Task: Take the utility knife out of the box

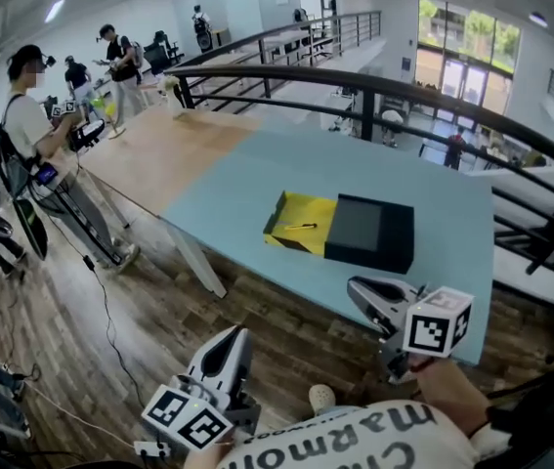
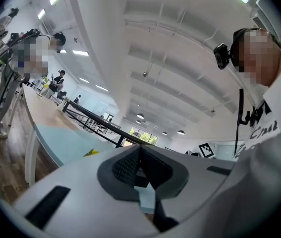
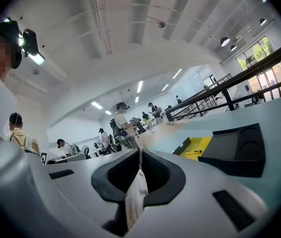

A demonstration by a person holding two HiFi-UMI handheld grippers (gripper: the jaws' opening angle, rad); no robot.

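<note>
A black box (image 1: 369,233) lies on the light blue table (image 1: 247,179) with its yellow tray (image 1: 301,225) slid out to the left. The thin utility knife (image 1: 299,227) lies in that tray. Both grippers hang close to my body, short of the table's near edge and apart from the box. The left gripper (image 1: 233,345) is low over the floor, and its pads meet with nothing between them (image 2: 140,155). The right gripper (image 1: 360,296) sits just below the table edge, also shut and empty (image 3: 140,157). In the right gripper view the box (image 3: 237,152), tray (image 3: 197,147) and knife (image 3: 194,152) show ahead.
A dark curved railing (image 1: 374,86) runs behind the table. The table's far left part is bare wood (image 1: 159,149). A person (image 1: 32,115) stands at the table's left end, others farther back. Cables (image 1: 101,301) trail over the wooden floor on the left.
</note>
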